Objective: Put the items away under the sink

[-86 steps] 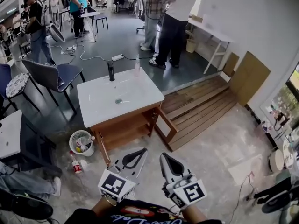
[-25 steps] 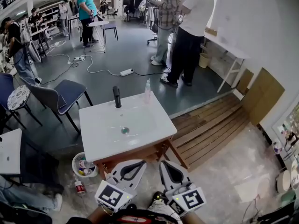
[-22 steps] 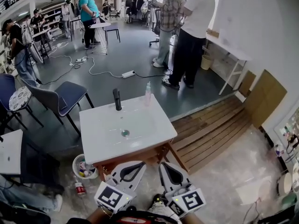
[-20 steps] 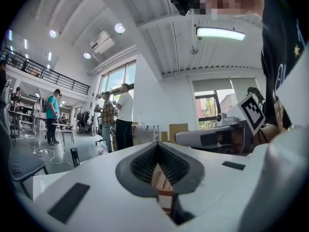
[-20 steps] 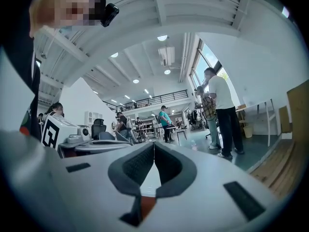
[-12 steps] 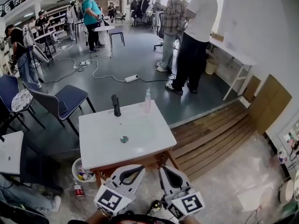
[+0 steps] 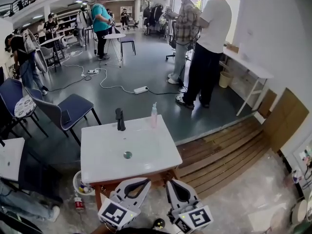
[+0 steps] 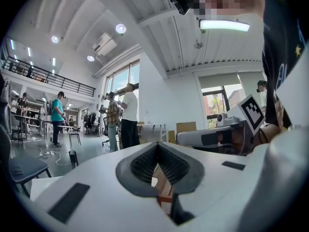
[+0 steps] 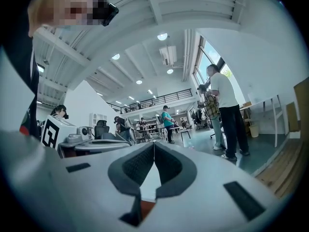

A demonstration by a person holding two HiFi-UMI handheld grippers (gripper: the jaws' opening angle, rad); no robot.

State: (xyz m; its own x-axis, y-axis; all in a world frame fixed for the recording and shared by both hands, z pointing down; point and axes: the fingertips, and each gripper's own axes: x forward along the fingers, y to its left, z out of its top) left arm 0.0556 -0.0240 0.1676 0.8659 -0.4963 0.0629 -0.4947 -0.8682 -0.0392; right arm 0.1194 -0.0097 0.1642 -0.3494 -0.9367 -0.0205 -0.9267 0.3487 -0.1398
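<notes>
The white sink top [image 7: 146,152] with its drain [image 7: 127,154] stands on a wooden cabinet [image 7: 163,175] just ahead of me. A black faucet [image 7: 119,119] and a slim pink bottle [image 7: 154,115] stand at its far edge. My left gripper [image 7: 145,181] and right gripper [image 7: 170,184] are side by side, low in the head view, just short of the sink's near edge. Both point level at the sink. The left gripper [image 8: 157,145] is shut and holds nothing. The right gripper [image 9: 154,144] is also shut, with nothing between its pads.
A white basket [image 7: 79,185] with small items stands on the floor left of the cabinet, a red bottle [image 7: 78,204] beside it. Dark chairs [image 7: 68,110] are to the left. Wooden decking [image 7: 224,145] lies to the right. Two people [image 7: 207,43] stand beyond the sink.
I have come closer to the sink, which now fills more of the head view. Both grippers have moved forward with me, staying shut and side by side.
</notes>
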